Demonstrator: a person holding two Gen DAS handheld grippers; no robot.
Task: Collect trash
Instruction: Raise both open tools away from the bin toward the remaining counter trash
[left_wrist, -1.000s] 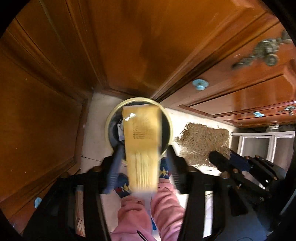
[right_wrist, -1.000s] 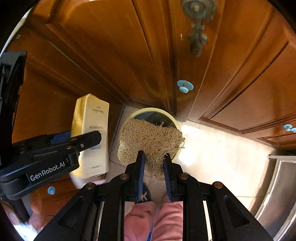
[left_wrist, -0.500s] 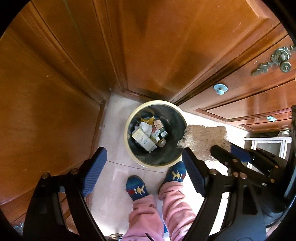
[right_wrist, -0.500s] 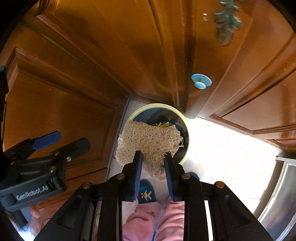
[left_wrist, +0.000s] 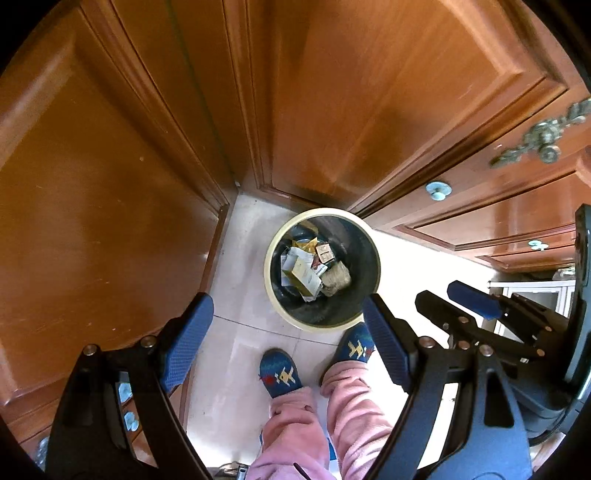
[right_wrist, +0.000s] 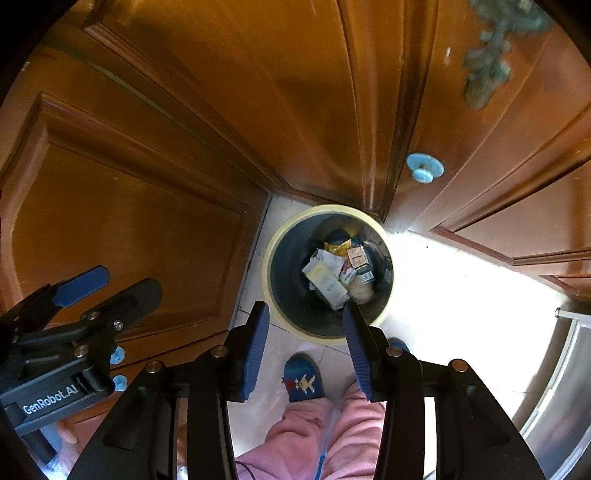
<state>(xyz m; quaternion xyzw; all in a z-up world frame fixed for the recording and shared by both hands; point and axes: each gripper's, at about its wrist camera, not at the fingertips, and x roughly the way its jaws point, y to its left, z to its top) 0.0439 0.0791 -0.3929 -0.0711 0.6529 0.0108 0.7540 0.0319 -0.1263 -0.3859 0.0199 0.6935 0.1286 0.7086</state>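
A round bin with a cream rim (left_wrist: 275, 236) (right_wrist: 271, 243) stands on the pale floor in a corner of wooden doors. Inside lie a yellow carton (left_wrist: 301, 275) (right_wrist: 327, 280), small boxes and a tan fibre pad (left_wrist: 336, 278) (right_wrist: 362, 291). My left gripper (left_wrist: 284, 332) is open wide and empty, above the bin's near side. My right gripper (right_wrist: 304, 339) is open and empty, also above the bin's near rim. Each gripper shows in the other's view, the right one (left_wrist: 469, 306) and the left one (right_wrist: 85, 291).
Wooden cabinet doors (left_wrist: 369, 92) with blue knobs (right_wrist: 424, 168) and an ornate metal handle (left_wrist: 543, 138) surround the bin. The person's blue slippers (left_wrist: 280, 373) and pink trousers (right_wrist: 325, 432) stand just before it. A metallic appliance edge (right_wrist: 561, 387) is at right.
The left gripper opened and dropped the yellow carton into the bin. The right gripper then opened and the fibre pad fell in. Both grippers rose higher above the bin.
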